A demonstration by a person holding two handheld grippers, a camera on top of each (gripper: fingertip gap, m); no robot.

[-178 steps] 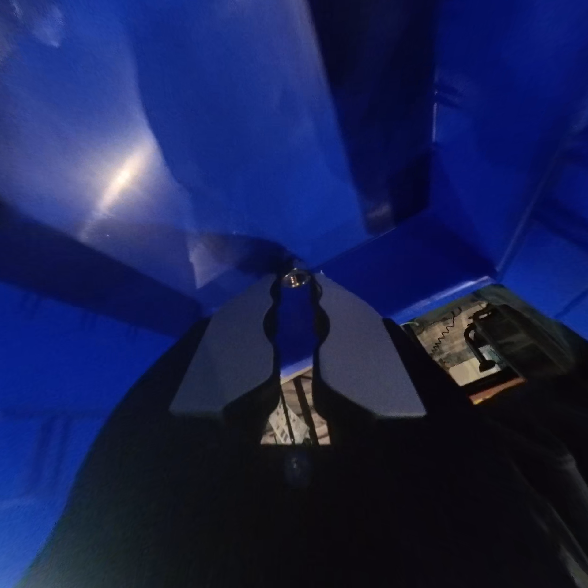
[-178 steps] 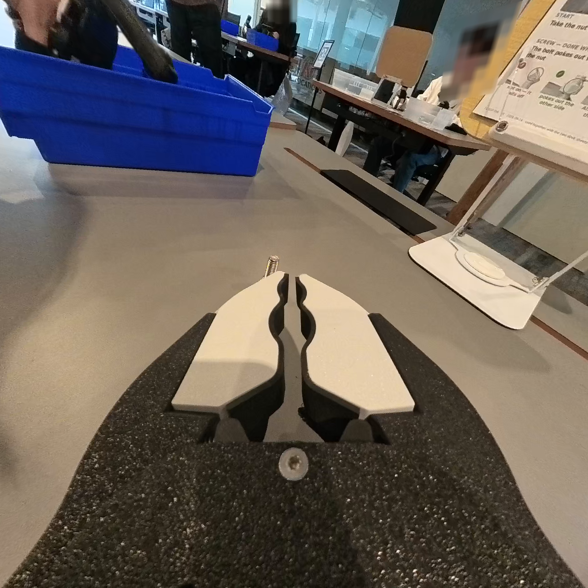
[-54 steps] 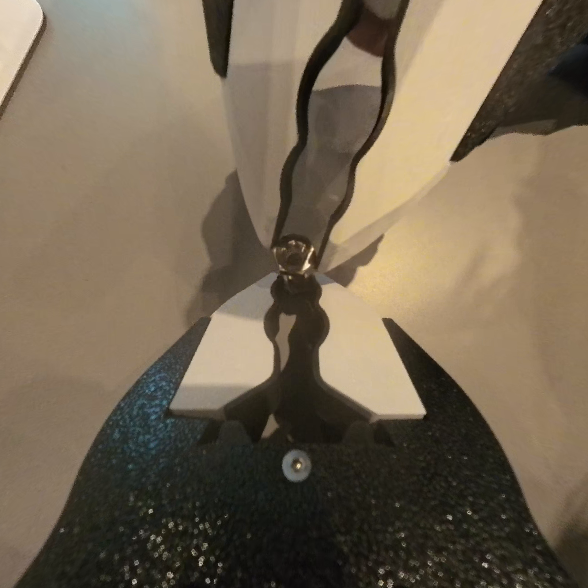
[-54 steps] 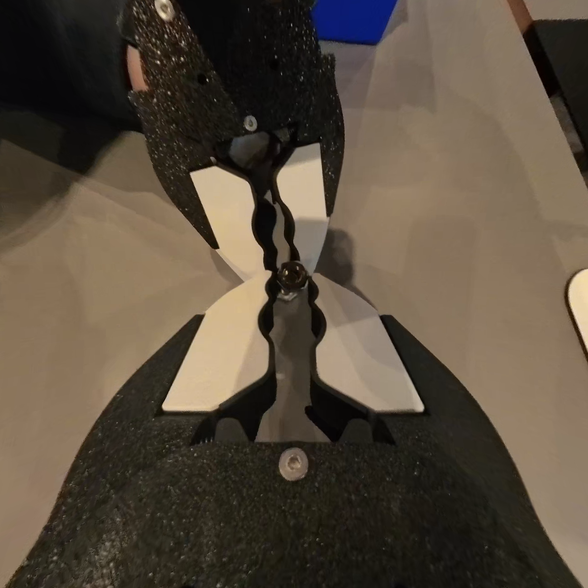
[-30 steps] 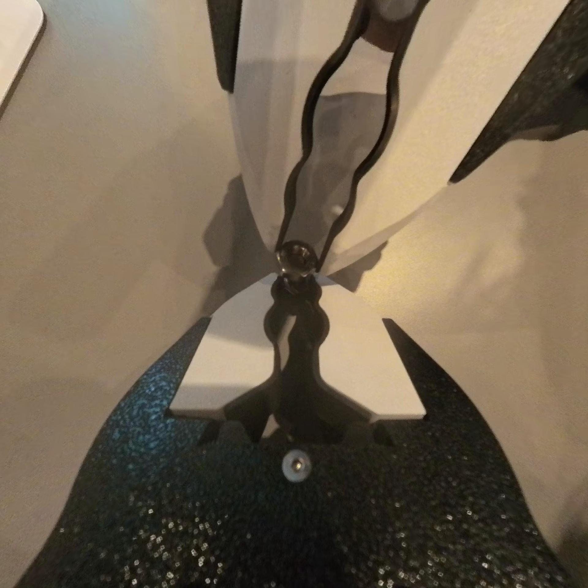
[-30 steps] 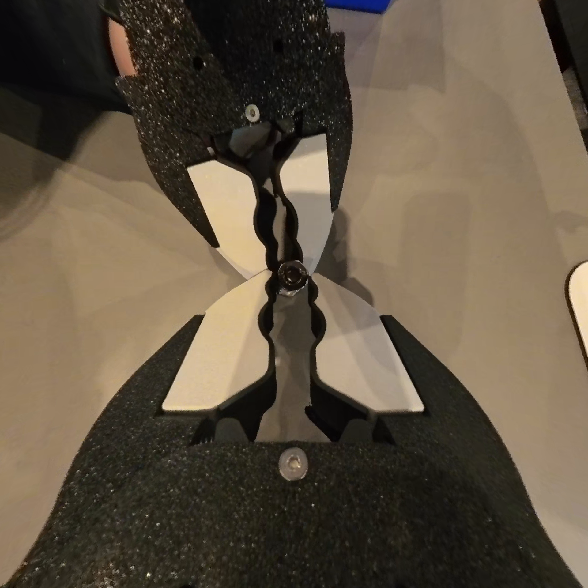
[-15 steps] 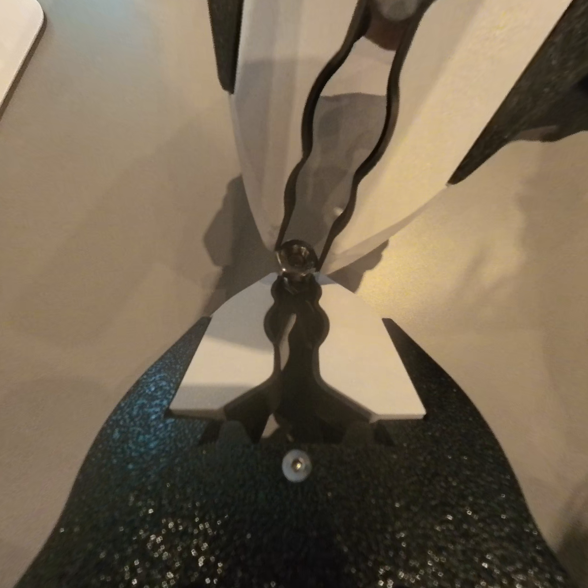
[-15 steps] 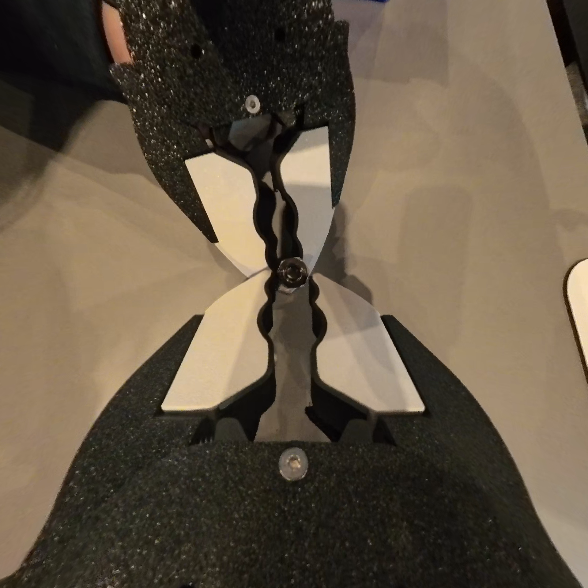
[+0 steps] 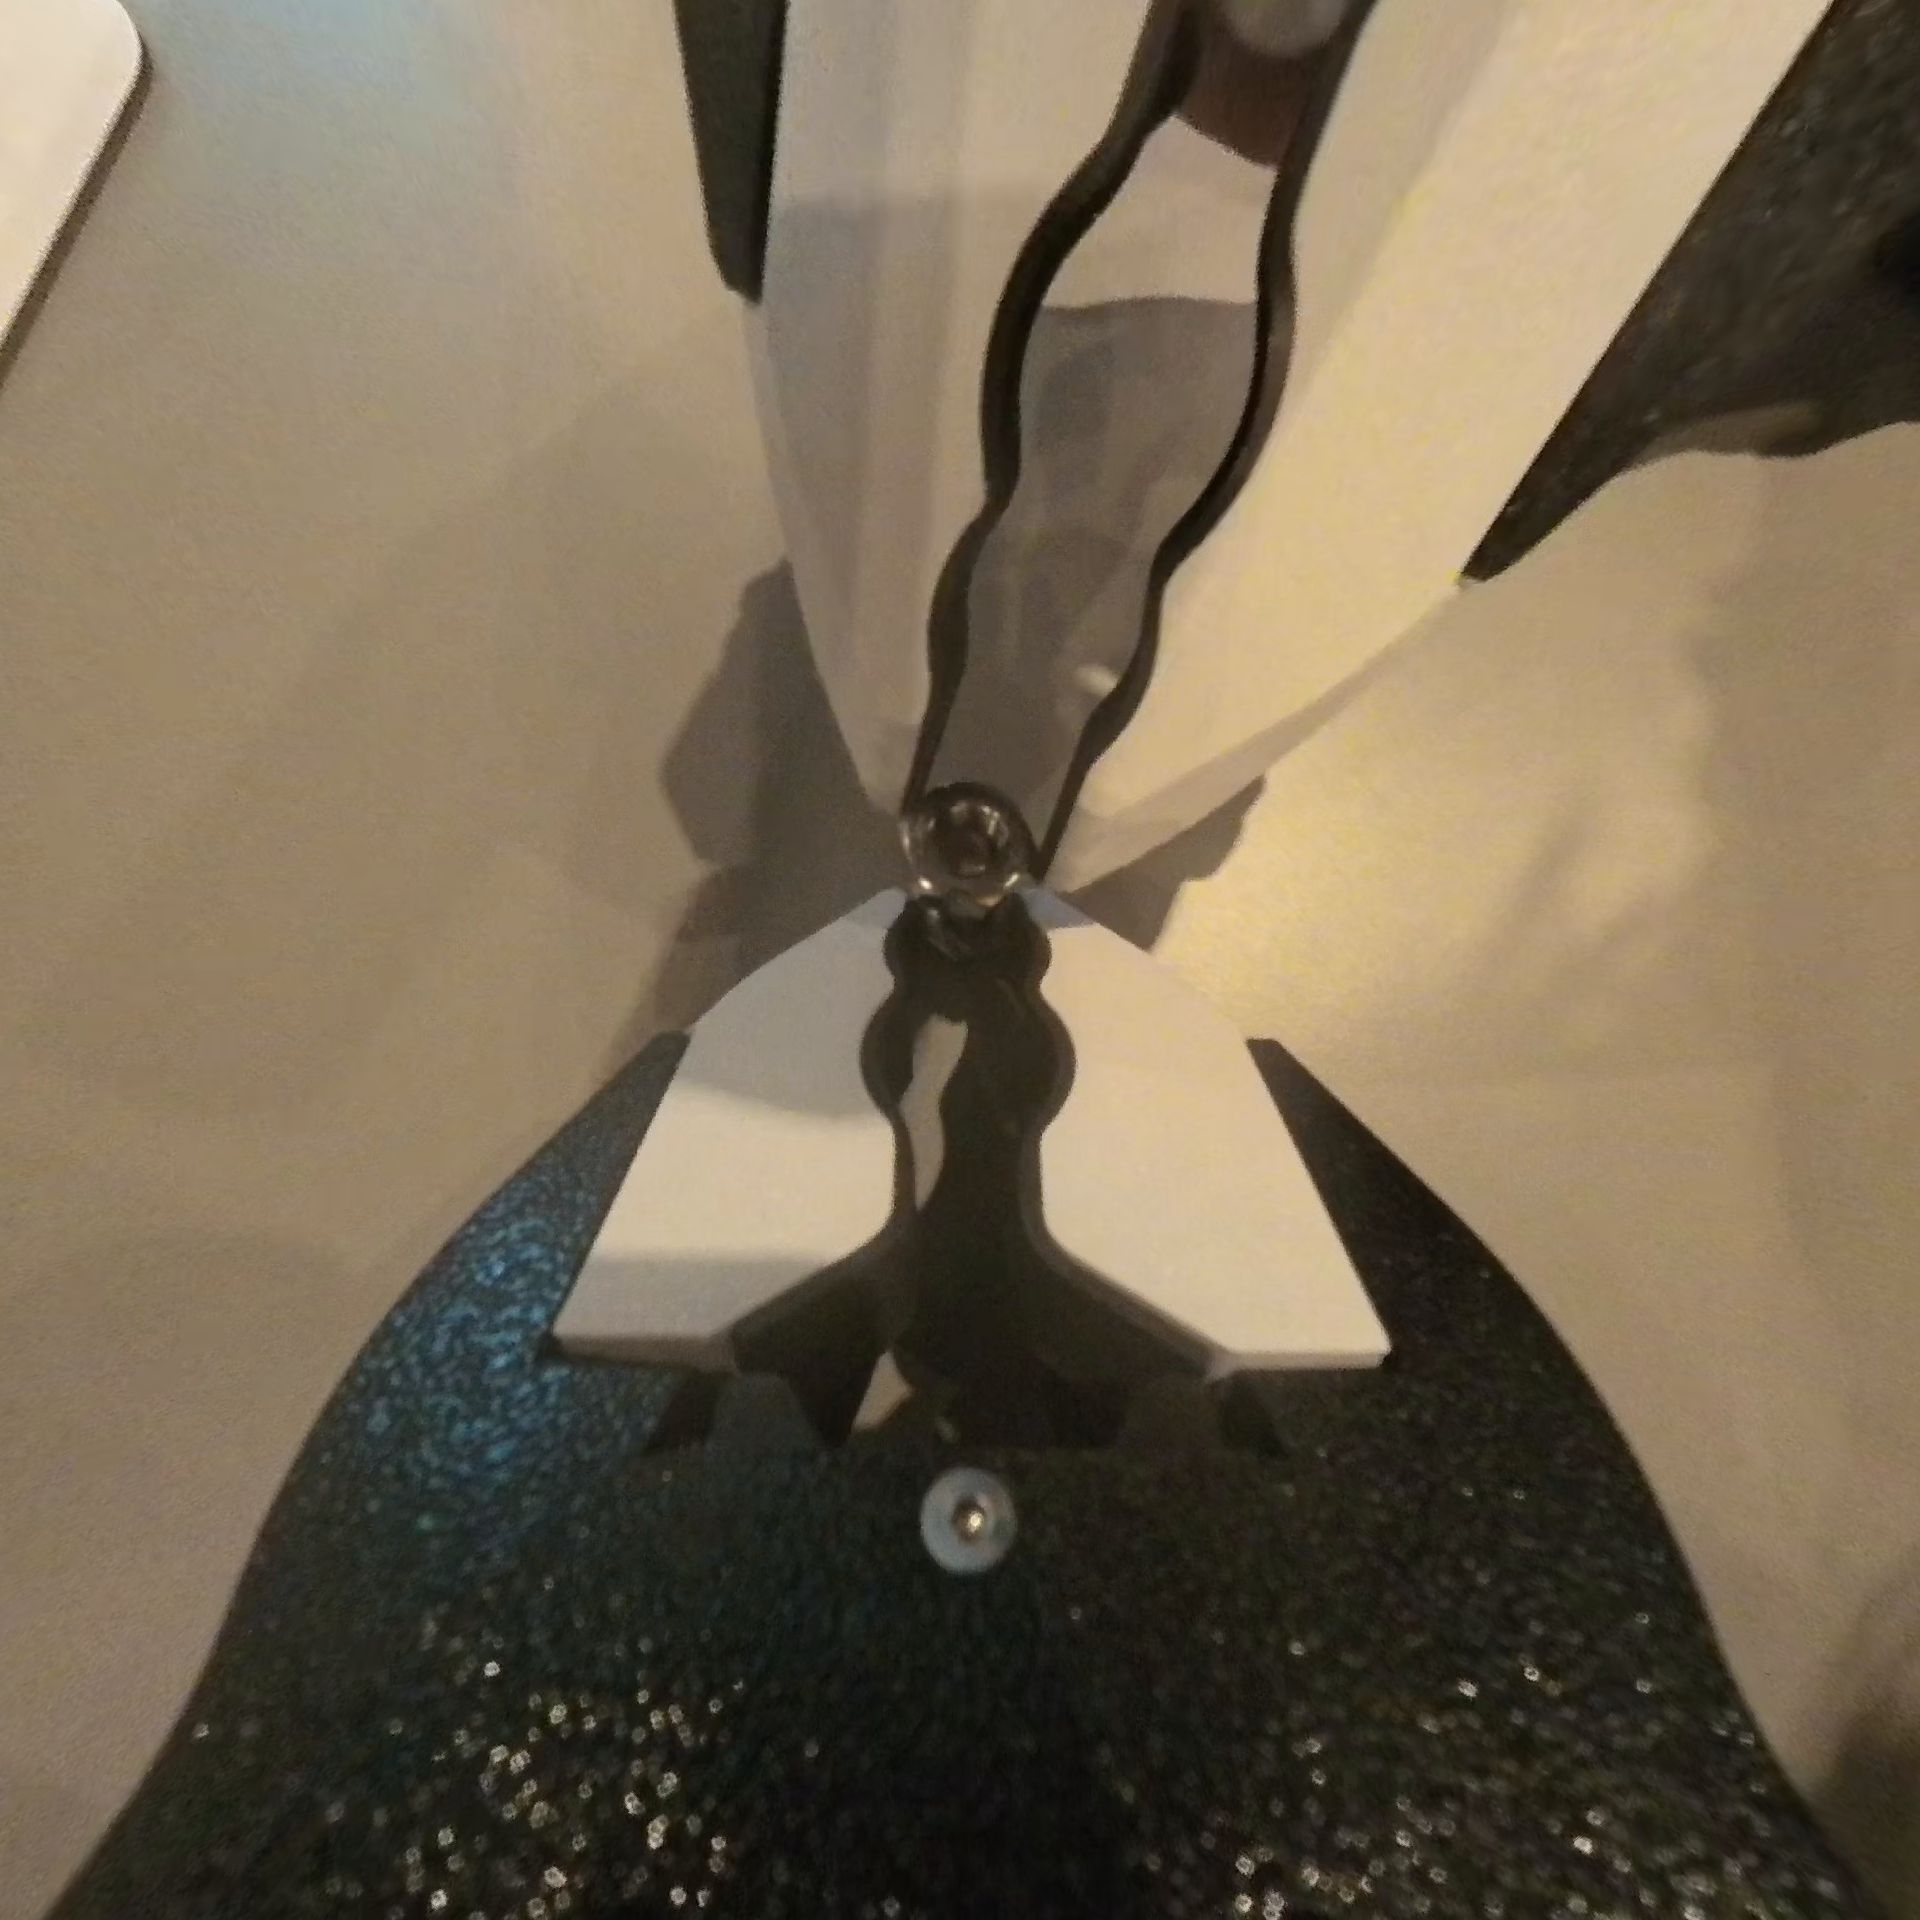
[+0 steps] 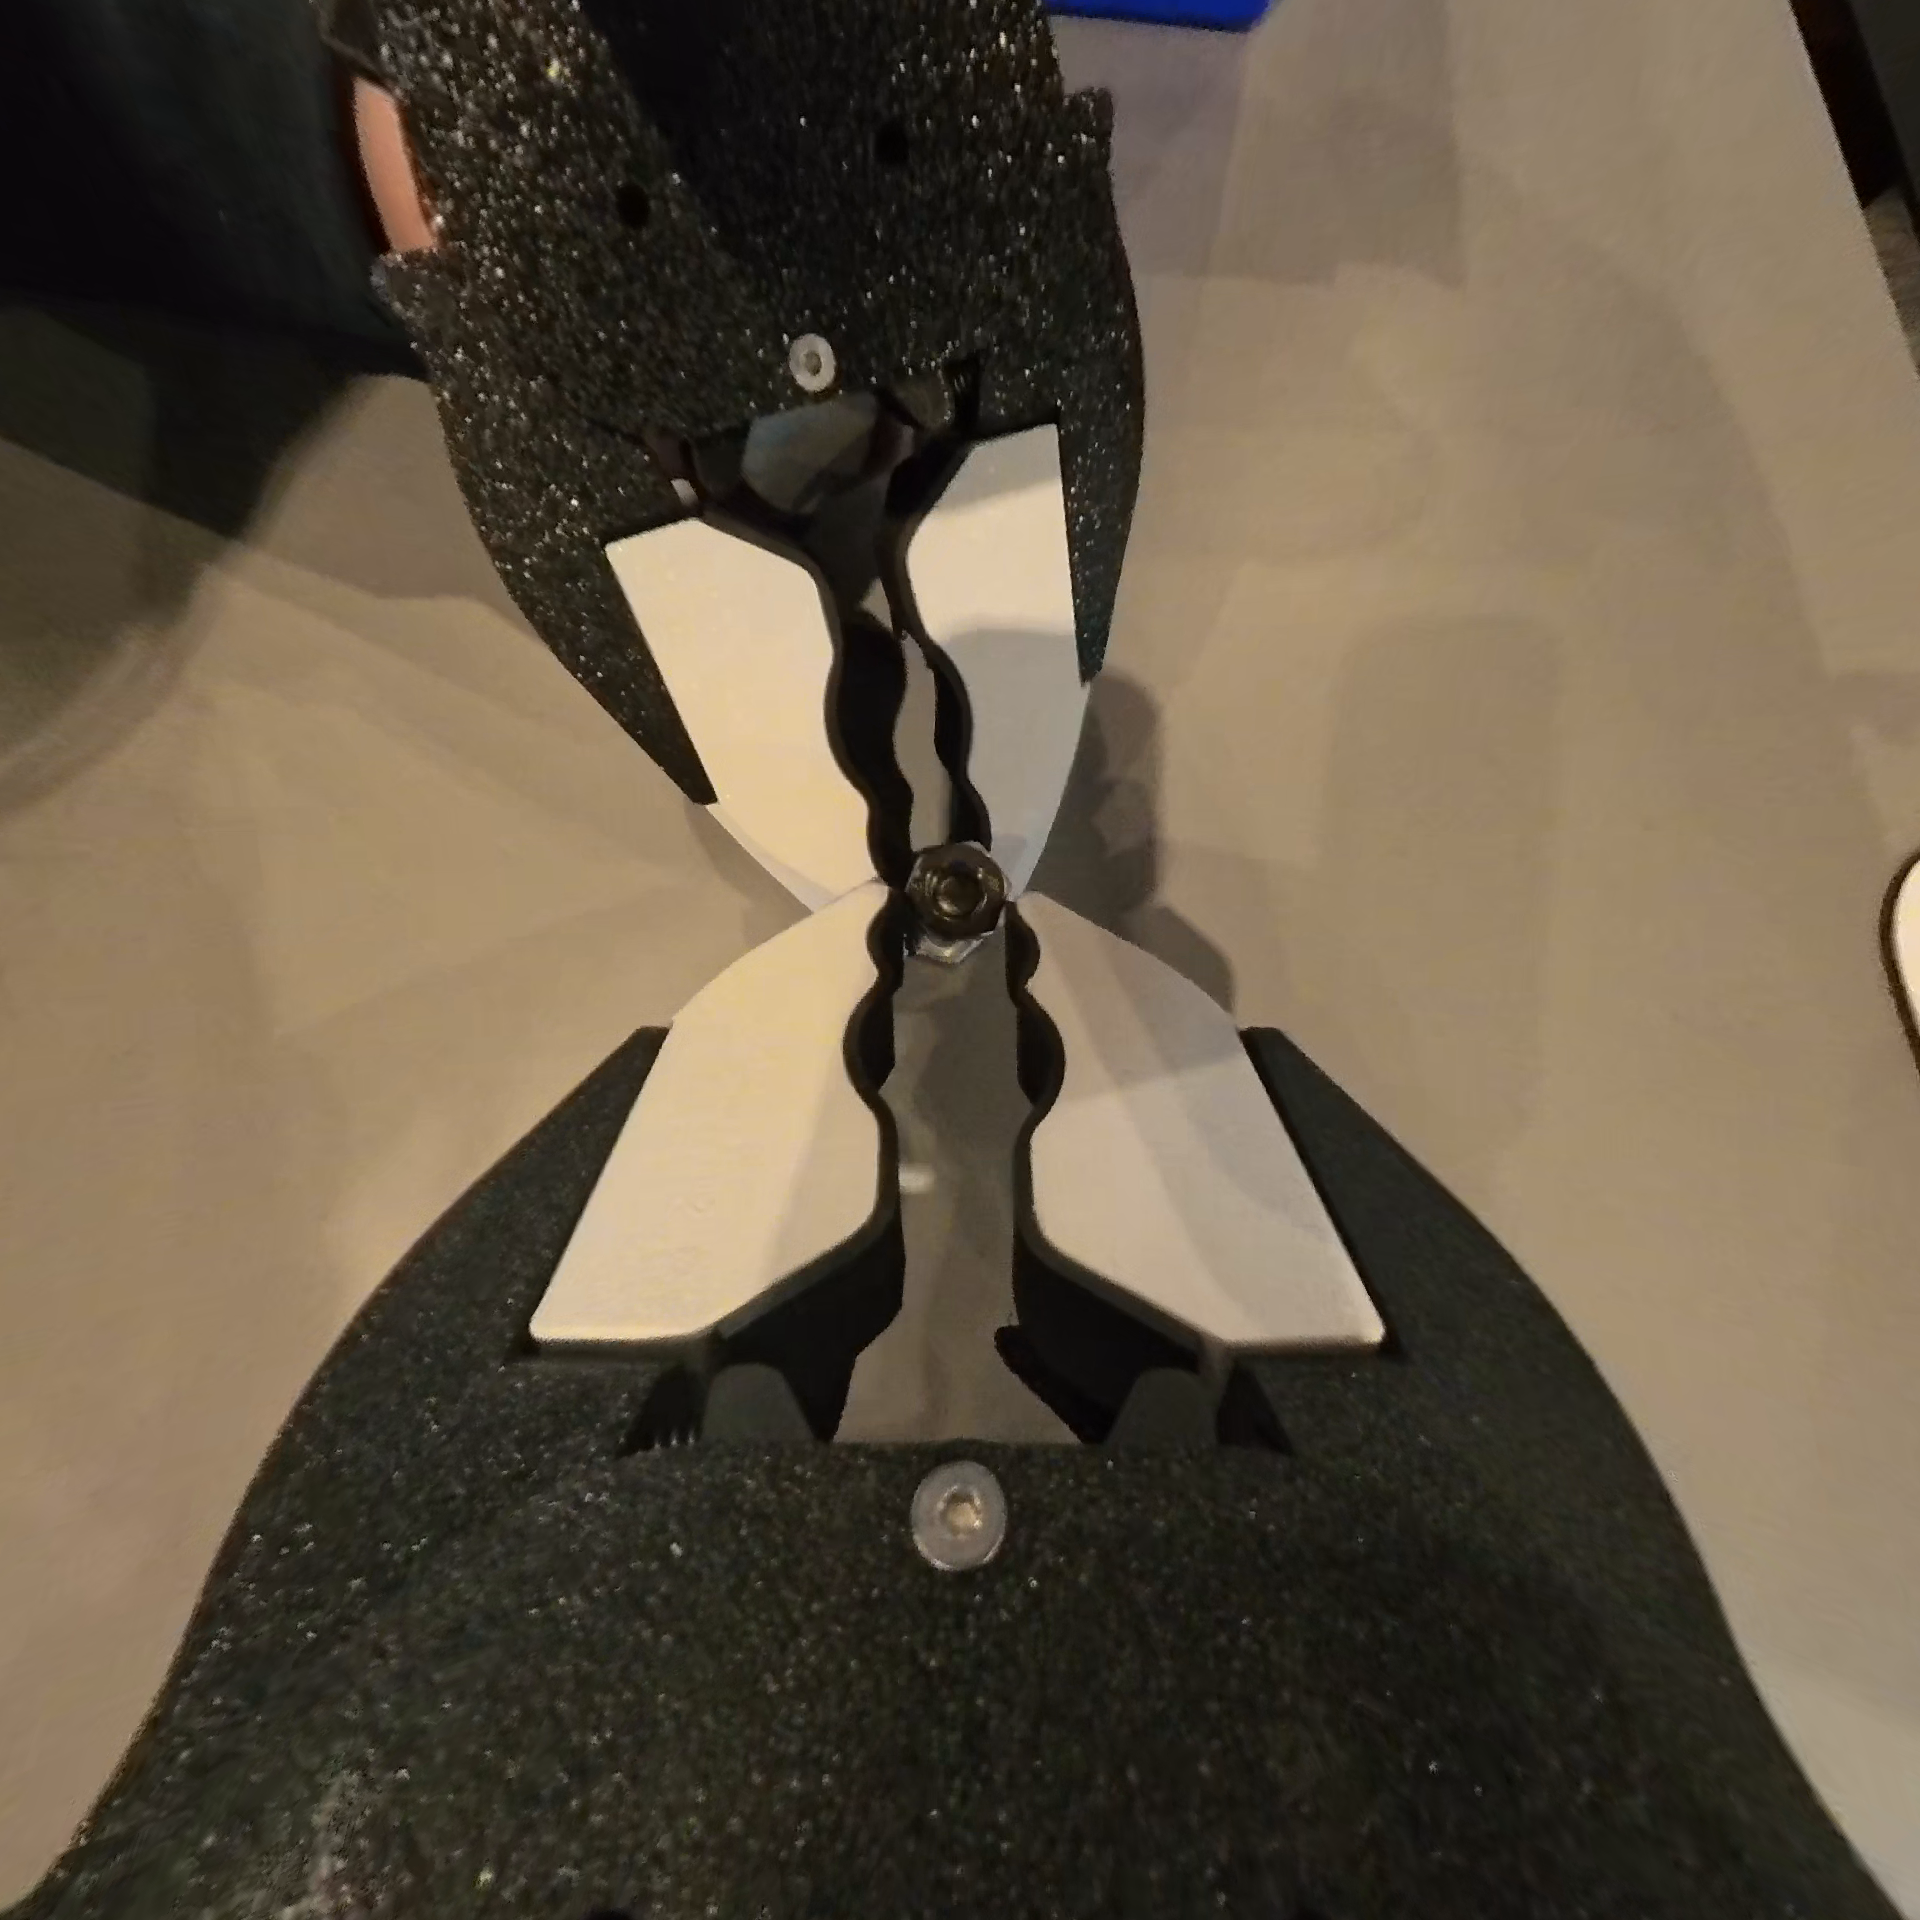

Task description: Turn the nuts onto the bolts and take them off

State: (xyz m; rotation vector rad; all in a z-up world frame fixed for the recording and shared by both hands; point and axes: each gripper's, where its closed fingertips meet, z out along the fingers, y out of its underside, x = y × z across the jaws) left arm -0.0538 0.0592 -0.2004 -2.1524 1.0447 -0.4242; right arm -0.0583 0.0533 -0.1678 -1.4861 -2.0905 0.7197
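My two grippers meet tip to tip a little above the grey table [image 10: 1455, 727]. In the right wrist view, my right gripper [image 10: 948, 940] is shut on a small silver bolt [image 10: 943, 948] at its tips. A dark hex nut [image 10: 951, 894] sits face-on against the bolt, pinched in the tips of my left gripper [image 10: 951, 868], which reaches in from above. In the left wrist view, my left gripper [image 9: 961, 920] is shut, and the round metal end of the nut-and-bolt pair [image 9: 961, 836] shows just past its tips, between the right gripper's fingers [image 9: 1195, 623].
A white stand base shows at the top left of the left wrist view [image 9: 42, 125] and at the right edge of the right wrist view [image 10: 1907, 966]. A strip of the blue bin [image 10: 1143, 6] lies beyond. A person's hand [image 10: 390, 166] holds the left gripper. Both grippers' tips are close together, under 4 cm apart.
About six seconds ago my left gripper was inside the blue bin with a nut and my right held the bolt apart. Over the last second they stay tip to tip, shifting only slightly.
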